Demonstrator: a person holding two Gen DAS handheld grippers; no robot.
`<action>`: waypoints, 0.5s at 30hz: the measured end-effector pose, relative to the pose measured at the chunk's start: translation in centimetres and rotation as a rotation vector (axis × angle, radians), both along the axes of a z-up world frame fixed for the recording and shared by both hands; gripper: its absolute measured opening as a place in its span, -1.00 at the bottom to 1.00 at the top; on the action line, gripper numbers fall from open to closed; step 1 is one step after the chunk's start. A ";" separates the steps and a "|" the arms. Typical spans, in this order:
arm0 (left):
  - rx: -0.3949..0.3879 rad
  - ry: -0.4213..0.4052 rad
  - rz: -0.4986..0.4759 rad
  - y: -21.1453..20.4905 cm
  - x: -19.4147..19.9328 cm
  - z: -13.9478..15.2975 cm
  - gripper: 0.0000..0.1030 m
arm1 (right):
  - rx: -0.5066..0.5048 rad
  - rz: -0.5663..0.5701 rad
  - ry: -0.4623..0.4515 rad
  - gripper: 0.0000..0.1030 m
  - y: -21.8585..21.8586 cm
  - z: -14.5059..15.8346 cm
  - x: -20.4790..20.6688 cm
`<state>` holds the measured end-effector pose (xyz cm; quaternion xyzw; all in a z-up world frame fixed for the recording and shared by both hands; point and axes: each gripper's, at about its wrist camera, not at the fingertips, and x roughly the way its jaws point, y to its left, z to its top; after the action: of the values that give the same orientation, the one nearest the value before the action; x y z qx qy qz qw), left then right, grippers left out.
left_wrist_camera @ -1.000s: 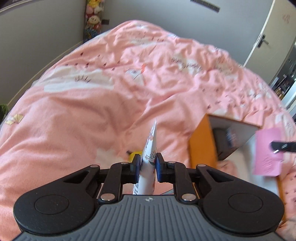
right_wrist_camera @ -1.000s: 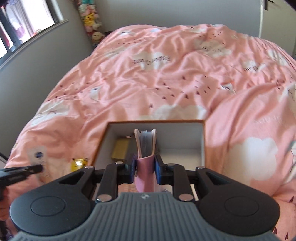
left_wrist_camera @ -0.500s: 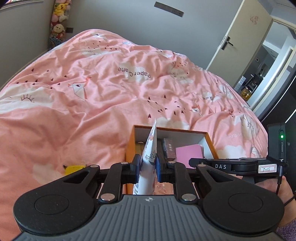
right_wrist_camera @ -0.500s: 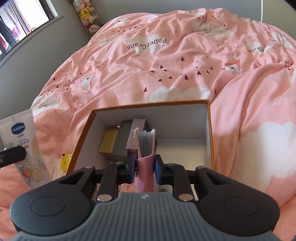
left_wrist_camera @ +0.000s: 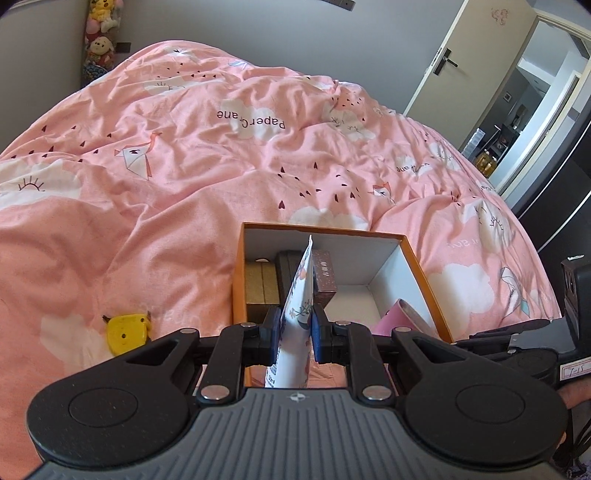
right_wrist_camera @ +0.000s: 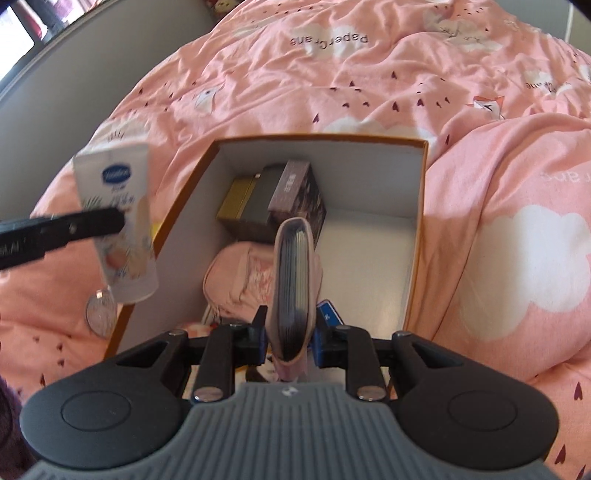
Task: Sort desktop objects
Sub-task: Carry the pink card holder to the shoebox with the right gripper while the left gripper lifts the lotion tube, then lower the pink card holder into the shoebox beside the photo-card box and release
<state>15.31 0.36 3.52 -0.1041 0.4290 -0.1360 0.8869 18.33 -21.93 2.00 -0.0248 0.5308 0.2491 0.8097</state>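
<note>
An orange box with white inside (left_wrist_camera: 399, 254) (right_wrist_camera: 417, 206) sits on the pink bed. My left gripper (left_wrist_camera: 294, 334) is shut on a white hand-cream tube (left_wrist_camera: 297, 314), held at the box's near left edge; the tube also shows in the right wrist view (right_wrist_camera: 118, 221). My right gripper (right_wrist_camera: 290, 336) is shut on a pink notebook (right_wrist_camera: 293, 273), held upright inside the box, seen in the left wrist view (left_wrist_camera: 397, 317) too. In the box stand a gold box (right_wrist_camera: 236, 199), a dark box (right_wrist_camera: 264, 195) and a brown box (right_wrist_camera: 295, 188), with a pink pouch (right_wrist_camera: 240, 277).
A yellow Pikachu toy (left_wrist_camera: 127, 328) lies on the quilt left of the box. A round clear disc (right_wrist_camera: 99, 312) lies by the box's left wall. Plush toys (left_wrist_camera: 98, 33) stand at the far corner; a door (left_wrist_camera: 465, 66) is at the right.
My right gripper has lowered the notebook deeper into the box. My left gripper has brought the tube closer to the box's left edge.
</note>
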 end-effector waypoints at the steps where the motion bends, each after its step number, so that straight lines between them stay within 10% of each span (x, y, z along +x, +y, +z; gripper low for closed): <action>1: 0.003 -0.001 -0.005 -0.2 0.0 0.0 -0.63 | -0.006 0.003 0.001 -0.56 0.0 -0.1 -0.1; 15: -0.031 -0.060 -0.006 -2.5 1.6 -0.7 -0.63 | 0.065 -0.228 -0.143 -0.63 -0.7 0.5 3.8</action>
<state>16.90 -2.19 2.84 -0.1124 0.4003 -0.1482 0.8973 22.14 -22.66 2.53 0.0441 0.4630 0.1700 0.8688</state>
